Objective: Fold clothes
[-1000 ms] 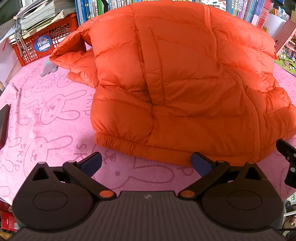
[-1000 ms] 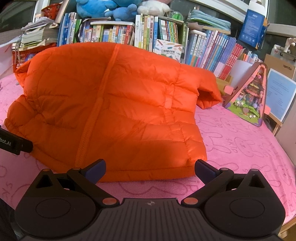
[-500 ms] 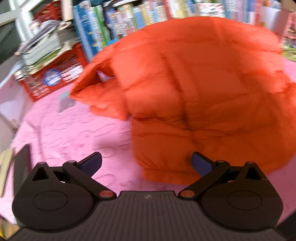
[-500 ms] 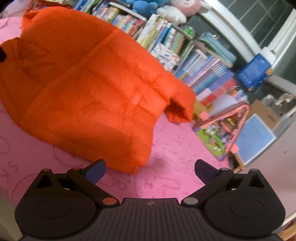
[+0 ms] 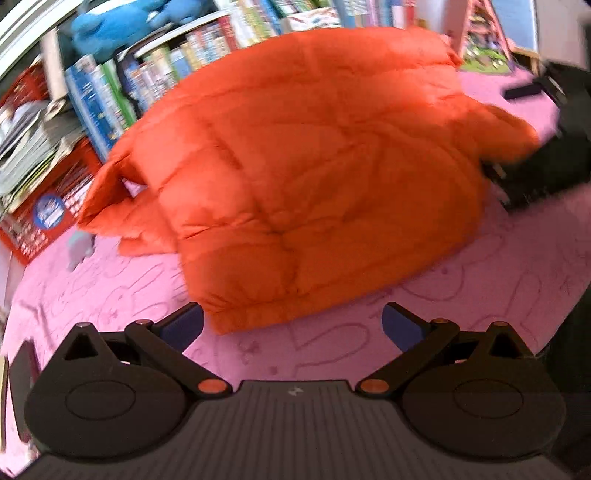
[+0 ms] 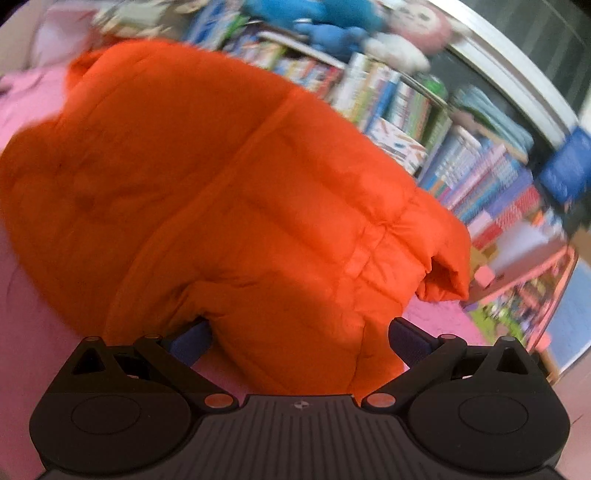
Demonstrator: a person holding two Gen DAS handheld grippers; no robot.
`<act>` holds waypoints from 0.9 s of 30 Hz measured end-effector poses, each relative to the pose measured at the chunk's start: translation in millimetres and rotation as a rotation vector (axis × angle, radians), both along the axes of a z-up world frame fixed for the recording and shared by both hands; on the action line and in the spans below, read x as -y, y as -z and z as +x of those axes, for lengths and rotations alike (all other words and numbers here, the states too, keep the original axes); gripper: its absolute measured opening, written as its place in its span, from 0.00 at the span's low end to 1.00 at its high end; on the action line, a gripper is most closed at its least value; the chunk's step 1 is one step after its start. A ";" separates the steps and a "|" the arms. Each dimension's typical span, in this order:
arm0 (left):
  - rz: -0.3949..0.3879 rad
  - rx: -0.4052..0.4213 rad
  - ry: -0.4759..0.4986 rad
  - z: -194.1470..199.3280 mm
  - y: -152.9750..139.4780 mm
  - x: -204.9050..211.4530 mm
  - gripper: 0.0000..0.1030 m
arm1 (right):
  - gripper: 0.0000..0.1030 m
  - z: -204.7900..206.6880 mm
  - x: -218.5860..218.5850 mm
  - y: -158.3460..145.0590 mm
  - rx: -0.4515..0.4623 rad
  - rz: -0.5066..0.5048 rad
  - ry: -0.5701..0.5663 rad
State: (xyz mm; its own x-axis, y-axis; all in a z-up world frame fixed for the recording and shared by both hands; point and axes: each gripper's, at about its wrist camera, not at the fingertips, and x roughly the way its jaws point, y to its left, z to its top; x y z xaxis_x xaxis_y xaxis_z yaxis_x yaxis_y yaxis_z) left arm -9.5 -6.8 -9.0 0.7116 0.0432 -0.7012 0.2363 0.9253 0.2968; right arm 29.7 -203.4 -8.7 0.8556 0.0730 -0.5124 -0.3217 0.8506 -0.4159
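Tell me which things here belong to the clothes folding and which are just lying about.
Part of the job: orange puffer jacket, left gripper, right gripper, pink towel underneath.

Just lying about: books, red basket, plush toys.

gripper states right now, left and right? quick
Left gripper: open, holding nothing, short of the orange jacket.
Right gripper: open, jaws straddle the jacket's near corner, not clamped.

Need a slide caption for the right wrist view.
Open right gripper straddling the orange puffer jacket's near corner on pink cloth.
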 end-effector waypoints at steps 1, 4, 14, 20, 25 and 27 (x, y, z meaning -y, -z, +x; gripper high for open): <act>0.009 0.002 -0.002 3.7 3.2 3.0 1.00 | 1.00 8.5 3.7 -3.7 -0.013 0.043 0.021; 0.030 0.018 -0.033 19.9 10.1 9.5 1.00 | 1.00 28.9 17.5 -13.2 -0.049 0.189 0.082; -0.118 0.126 -0.303 90.7 -39.0 -27.5 1.00 | 1.00 -7.7 19.6 -15.3 0.025 0.234 -0.023; -0.133 0.176 -0.354 97.2 -53.9 -32.9 1.00 | 1.00 -44.9 -18.1 -7.7 0.065 0.201 -0.261; -0.088 0.217 -0.403 92.6 -48.5 -38.6 1.00 | 1.00 -43.0 -49.3 0.5 0.182 0.038 -0.204; -0.016 0.239 -0.454 91.5 -40.6 -47.1 1.00 | 0.90 -22.8 -39.0 0.7 0.216 -0.008 -0.058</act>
